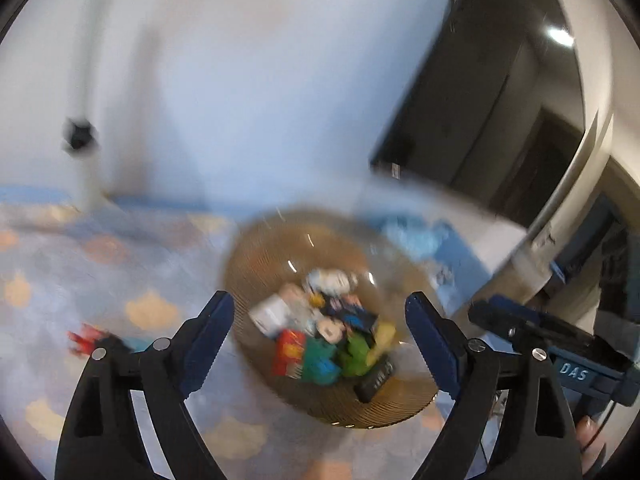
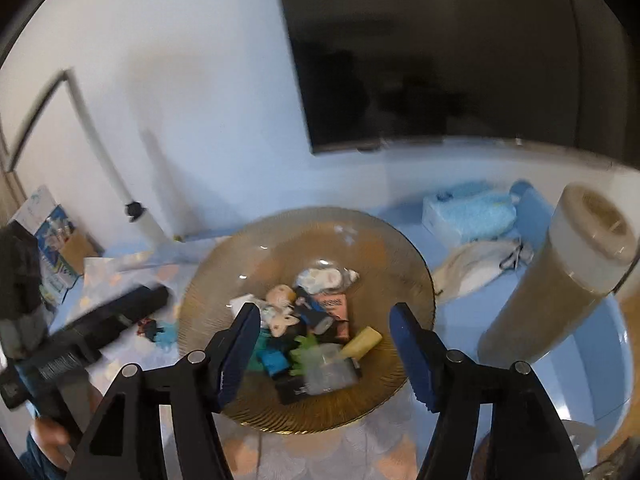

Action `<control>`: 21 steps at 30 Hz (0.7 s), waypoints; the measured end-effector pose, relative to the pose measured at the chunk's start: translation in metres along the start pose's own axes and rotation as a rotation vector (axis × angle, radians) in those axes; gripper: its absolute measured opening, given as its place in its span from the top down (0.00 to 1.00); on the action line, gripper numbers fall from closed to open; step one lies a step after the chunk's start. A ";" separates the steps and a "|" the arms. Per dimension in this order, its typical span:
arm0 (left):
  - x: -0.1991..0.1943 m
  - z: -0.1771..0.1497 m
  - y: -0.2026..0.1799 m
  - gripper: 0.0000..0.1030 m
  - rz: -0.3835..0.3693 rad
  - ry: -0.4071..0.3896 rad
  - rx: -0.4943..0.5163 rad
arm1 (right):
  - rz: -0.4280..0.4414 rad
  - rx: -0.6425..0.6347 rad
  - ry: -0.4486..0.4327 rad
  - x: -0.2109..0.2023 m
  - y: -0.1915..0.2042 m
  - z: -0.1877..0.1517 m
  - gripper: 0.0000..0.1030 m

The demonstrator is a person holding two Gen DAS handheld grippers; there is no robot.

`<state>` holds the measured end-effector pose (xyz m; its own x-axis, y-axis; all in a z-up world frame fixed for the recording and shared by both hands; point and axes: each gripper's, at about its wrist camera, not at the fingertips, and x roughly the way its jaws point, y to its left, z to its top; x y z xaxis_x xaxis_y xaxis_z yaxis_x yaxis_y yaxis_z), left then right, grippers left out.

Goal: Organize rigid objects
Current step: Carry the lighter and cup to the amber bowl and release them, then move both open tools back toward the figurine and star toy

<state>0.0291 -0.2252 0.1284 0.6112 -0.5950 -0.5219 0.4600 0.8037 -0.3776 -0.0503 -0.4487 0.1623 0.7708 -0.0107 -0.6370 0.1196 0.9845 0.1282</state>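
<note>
An amber ribbed glass bowl [image 1: 256, 256] [image 2: 224, 264] stands on a blue cloud-patterned mat. It holds several small items: a red box [image 1: 290, 350], a green toy [image 2: 306, 350], a yellow piece [image 2: 362, 342], a pink box [image 2: 334, 306], a small doll [image 2: 280, 296] and a black box [image 2: 294, 390]. My left gripper [image 1: 320, 336] hovers open above the bowl with nothing between its fingers. My right gripper [image 2: 324, 340] is open over the bowl too, also with nothing in it. A small red and blue toy [image 1: 92, 340] [image 2: 158, 330] lies on the mat left of the bowl.
A tall beige cylinder container [image 2: 560, 276] stands right of the bowl. Behind it lie a tissue pack [image 2: 468, 212] and a white cloth [image 2: 476, 268]. A dark TV [image 2: 420, 52] hangs on the white wall. A printed box [image 2: 52, 236] and a white pole [image 2: 116, 168] are at the left.
</note>
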 end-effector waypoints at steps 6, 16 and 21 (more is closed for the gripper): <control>-0.081 0.001 0.053 0.16 0.123 -0.107 -0.004 | 0.084 -0.073 -0.005 -0.021 0.056 -0.018 0.36; -0.108 -0.073 0.175 0.17 0.410 -0.012 -0.110 | 0.262 -0.244 0.150 0.040 0.174 -0.101 0.36; -0.094 -0.097 0.190 0.16 0.417 0.023 -0.133 | 0.244 -0.309 0.217 0.082 0.195 -0.141 0.36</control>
<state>-0.0032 -0.0159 0.0318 0.7120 -0.2199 -0.6668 0.0889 0.9703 -0.2250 -0.0524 -0.2326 0.0277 0.6002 0.2329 -0.7652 -0.2672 0.9601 0.0827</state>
